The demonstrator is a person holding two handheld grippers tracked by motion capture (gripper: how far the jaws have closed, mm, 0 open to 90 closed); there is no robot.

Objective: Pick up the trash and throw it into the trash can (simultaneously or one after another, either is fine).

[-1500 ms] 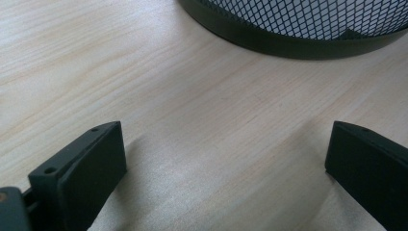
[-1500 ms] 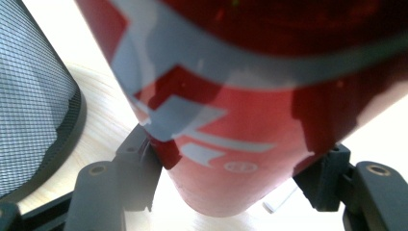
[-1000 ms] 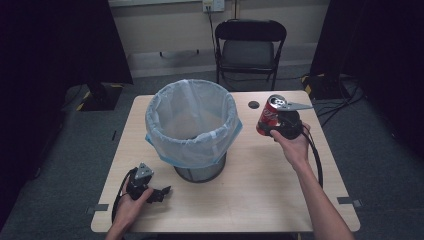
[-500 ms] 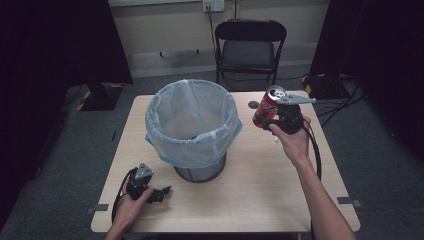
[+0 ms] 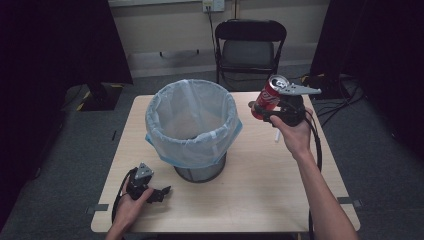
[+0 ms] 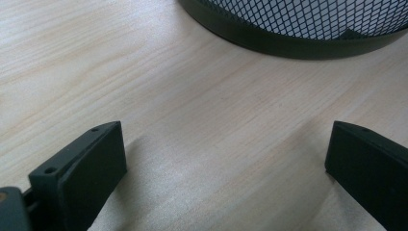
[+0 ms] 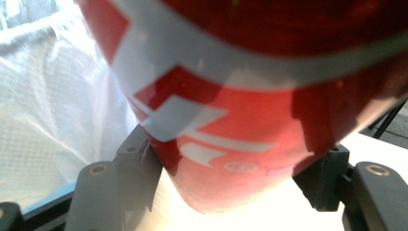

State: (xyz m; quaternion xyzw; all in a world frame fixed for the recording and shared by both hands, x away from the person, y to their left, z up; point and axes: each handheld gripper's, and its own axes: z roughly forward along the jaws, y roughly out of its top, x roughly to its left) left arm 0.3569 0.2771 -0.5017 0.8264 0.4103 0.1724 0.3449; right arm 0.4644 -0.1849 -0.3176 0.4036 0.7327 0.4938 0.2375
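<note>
At about eight o'clock on the pale wooden surface (image 5: 260, 175), the person's left hand (image 5: 131, 206) rests with the left tongs (image 5: 159, 194) lying low, their jaws spread wide apart over bare wood; in the left gripper view the two black jaws frame nothing but grain, with the dark base ring of the wire-mesh bin (image 6: 308, 29) just beyond at twelve o'clock. At the middle of the surface stands that bin (image 5: 200, 170), lined with a translucent bag (image 5: 192, 122) whose blue-edged rim folds over the outside. At two o'clock, the right hand (image 5: 295, 135) holds the right tongs (image 5: 264, 111) raised above the surface, just beside the bin's rim, clamped on a red can (image 5: 269, 95) tilted with its open silver top pointing up and away. In the right gripper view the red can (image 7: 250, 96) sits between the jaws, showing white bands and blocky white shapes on red; no writing can be read. A dark folding chair (image 5: 250, 47) stands behind the surface at twelve o'clock.
</note>
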